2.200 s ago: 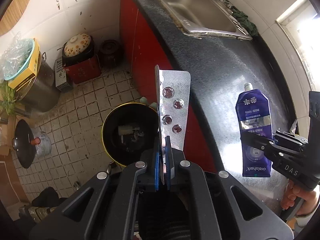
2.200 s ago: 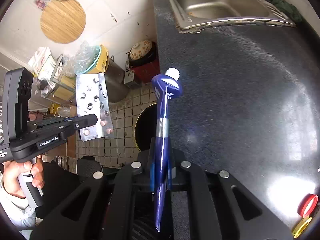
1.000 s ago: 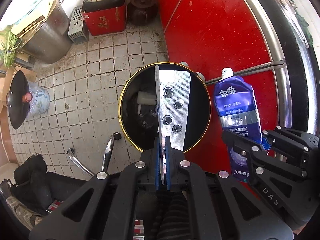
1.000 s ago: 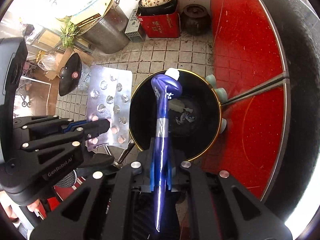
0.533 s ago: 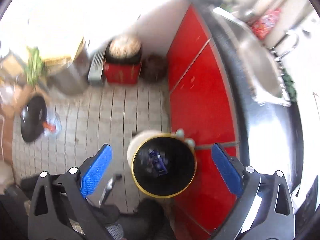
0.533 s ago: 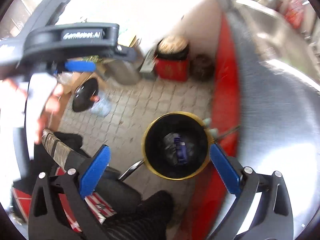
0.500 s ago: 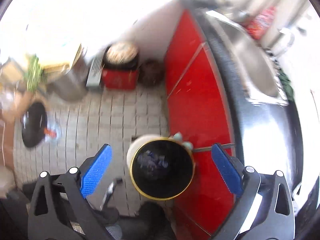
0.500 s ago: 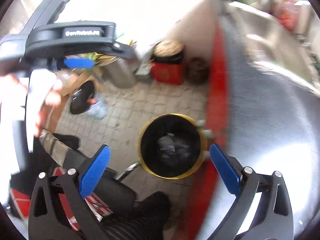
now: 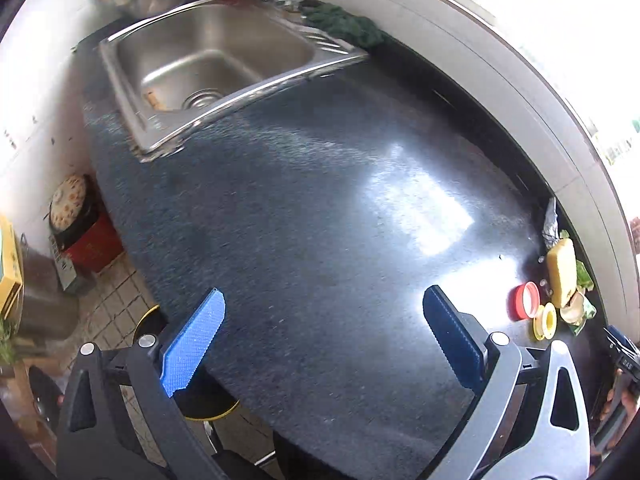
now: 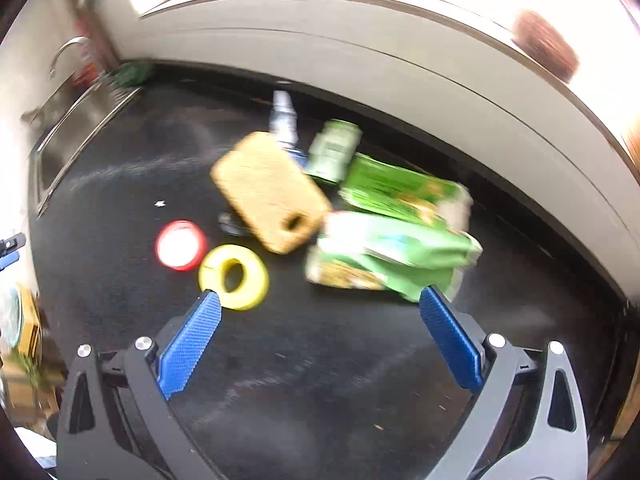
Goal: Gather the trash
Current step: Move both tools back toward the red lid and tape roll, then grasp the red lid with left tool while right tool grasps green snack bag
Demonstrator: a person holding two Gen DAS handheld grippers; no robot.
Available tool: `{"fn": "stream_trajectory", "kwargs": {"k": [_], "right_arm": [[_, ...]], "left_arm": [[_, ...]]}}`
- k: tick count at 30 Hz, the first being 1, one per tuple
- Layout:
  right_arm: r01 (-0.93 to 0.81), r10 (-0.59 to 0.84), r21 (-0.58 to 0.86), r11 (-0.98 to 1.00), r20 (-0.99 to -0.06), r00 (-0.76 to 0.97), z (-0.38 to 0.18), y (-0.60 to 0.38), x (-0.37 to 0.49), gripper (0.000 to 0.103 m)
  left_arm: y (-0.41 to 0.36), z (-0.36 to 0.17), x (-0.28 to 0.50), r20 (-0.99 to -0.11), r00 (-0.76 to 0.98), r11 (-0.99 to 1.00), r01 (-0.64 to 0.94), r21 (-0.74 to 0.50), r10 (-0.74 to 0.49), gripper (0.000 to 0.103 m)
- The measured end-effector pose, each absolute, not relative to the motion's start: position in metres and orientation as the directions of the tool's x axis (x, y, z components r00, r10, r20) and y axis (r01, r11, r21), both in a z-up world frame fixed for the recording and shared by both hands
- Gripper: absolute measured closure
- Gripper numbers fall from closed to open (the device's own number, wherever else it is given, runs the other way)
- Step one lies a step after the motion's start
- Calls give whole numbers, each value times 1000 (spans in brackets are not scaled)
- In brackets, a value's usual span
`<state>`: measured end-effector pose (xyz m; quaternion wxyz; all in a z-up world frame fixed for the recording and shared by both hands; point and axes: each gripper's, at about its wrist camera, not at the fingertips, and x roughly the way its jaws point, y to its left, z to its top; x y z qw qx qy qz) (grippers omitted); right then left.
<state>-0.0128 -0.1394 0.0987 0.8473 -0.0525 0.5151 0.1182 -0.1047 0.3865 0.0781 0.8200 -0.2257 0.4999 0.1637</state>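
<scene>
Right wrist view shows the right gripper [image 10: 316, 340] spread wide and empty above the dark speckled countertop [image 10: 280, 380], facing a litter heap: a yellow tape ring [image 10: 234, 277], a red round lid [image 10: 181, 245], a tan sponge-like block [image 10: 270, 190] and crumpled green wrappers [image 10: 394, 254]. The left gripper [image 9: 320, 338] also gapes empty. Judged step: reaching for more trash. The block's long axis runs diagonally, upper-left to lower-right; next comes choosing one piece and closing on it.

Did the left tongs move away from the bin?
Yes. The left tongs swung from above the bin over onto the counter, toward the sink.
</scene>
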Motion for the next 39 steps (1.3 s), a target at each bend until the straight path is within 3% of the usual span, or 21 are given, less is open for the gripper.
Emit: {"fn": "stream_trajectory", "kwargs": {"k": [6, 11, 16, 22, 33, 36, 38, 39], "right_arm": [[-5, 75, 82, 997, -896, 437, 80, -243, -38, 7], [53, 93, 126, 991, -906, 413, 73, -246, -48, 7], [35, 145, 171, 985, -914, 379, 60, -219, -48, 7], [21, 145, 165, 986, -913, 382, 67, -208, -40, 7], [-130, 146, 109, 985, -933, 328, 73, -193, 36, 7], [-109, 142, 111, 988, -933, 332, 77, -197, 63, 7], [-92, 151, 127, 988, -925, 348, 83, -200, 79, 7], [-92, 155, 131, 987, -924, 350, 86, -200, 87, 7]], "left_arm": [[347, 84, -56, -914, 406, 897, -399, -192, -15, 7], [268, 80, -25, -925, 378, 977, -183, -112, -35, 7], [208, 57, 7, -944, 325, 995, -57, -81, -58, 7], [164, 30, 49, -958, 286, 999, 44, 26, 13, 7], [146, 1, 65, -976, 205, 980, 198, -26, -67, 11], [147, 6, 66, -970, 228, 974, 223, -32, -84, 29], [151, 11, 68, -963, 247, 976, 213, -51, -105, 64], [153, 12, 69, -961, 246, 977, 200, -74, -123, 73]]}}
